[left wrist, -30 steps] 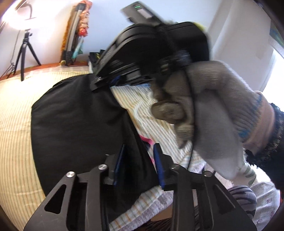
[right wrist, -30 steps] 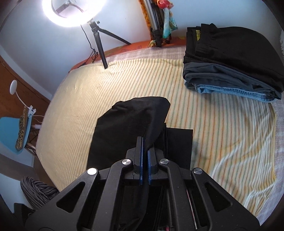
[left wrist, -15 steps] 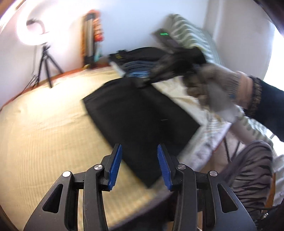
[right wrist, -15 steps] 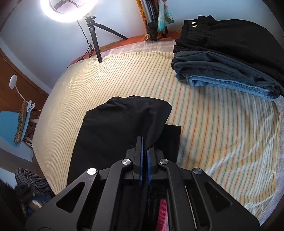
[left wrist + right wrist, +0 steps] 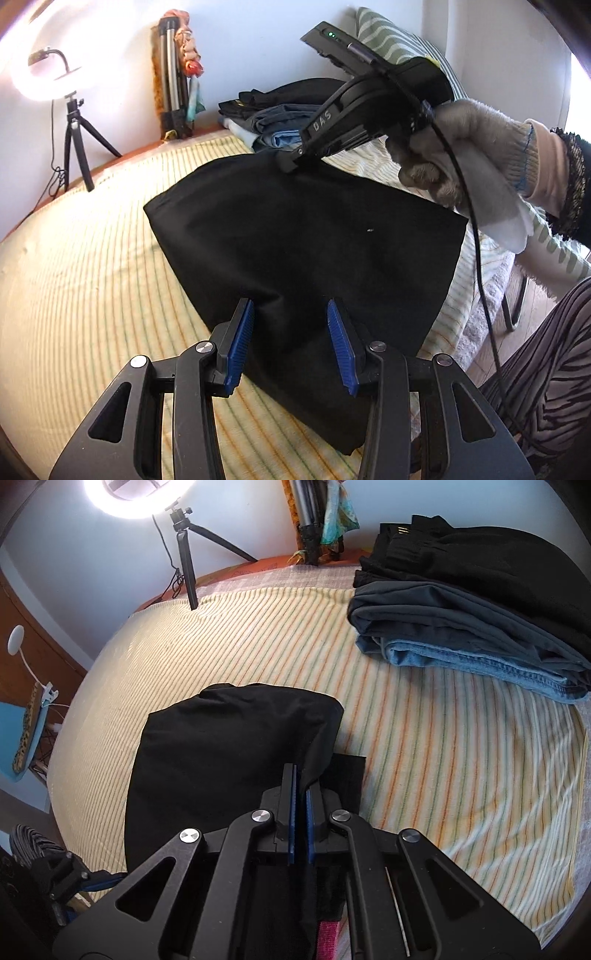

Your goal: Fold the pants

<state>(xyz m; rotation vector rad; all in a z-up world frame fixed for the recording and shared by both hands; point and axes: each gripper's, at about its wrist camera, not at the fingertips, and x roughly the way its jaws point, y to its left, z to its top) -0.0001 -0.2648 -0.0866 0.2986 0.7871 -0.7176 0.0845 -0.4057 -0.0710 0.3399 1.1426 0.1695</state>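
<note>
the pants (image 5: 229,760) lie on the bed (image 5: 443,760), at the near edge, toward seven o'clock from its middle. a stack of folded clothes (image 5: 472,602) sits on the bed at two o'clock from them, well apart. the ring light on its tripod (image 5: 184,550) stands behind the bed at eleven o'clock, against the wall.

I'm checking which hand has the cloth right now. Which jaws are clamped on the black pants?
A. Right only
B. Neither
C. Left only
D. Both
A: the right gripper has its jaws pressed together on a fold of the black pants, while the left gripper stands open above the cloth, its blue pads apart.
</note>
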